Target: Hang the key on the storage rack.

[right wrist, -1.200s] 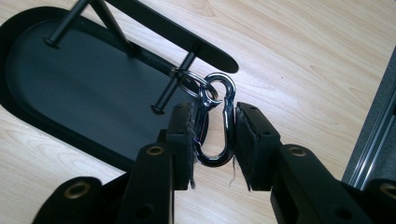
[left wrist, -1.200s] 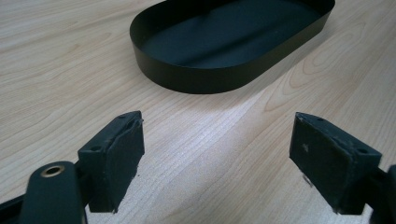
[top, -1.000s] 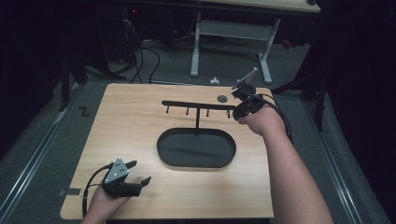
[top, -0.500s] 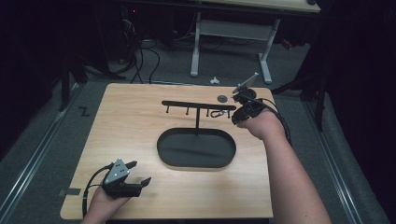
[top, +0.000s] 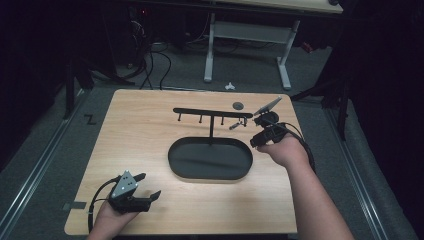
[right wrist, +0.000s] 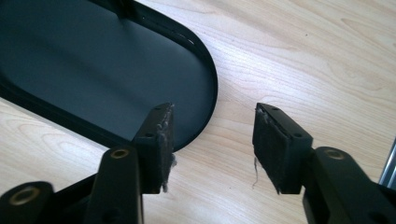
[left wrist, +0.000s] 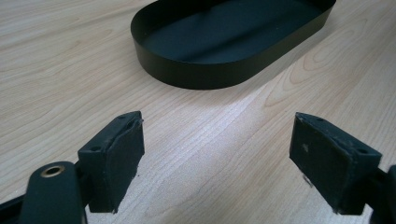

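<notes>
1. Since a second ago the right gripper has backed off a bit from the rack's right end, sliding down toward the near-right side; the left one hasn't budged.
2. Right gripper state: jaws spread with nothing between them, pretty clear in the right gripper view, just bare wood and the tray edge under them.
3. Left gripper sits at the near-left corner of the desk, jaws wide apart and empty too; its own view looks across at the tray.
4. Going outward from the right gripper: the black hanging rack is just up and to the left of it. Its top bar runs left-right across the desk, and the right end is the bit closest to the gripper. Right hand is way nearer than the left, so I'd guess any next move on the rack is the right's job.
5. Something small and pale hangs or sticks out under the bar's right end, too small to tell what it is.
6. Counts: one rack on one post, roughly four little pegs under the bar, one oval black tray as its base, one dark round disc behind it on the desk.
</notes>
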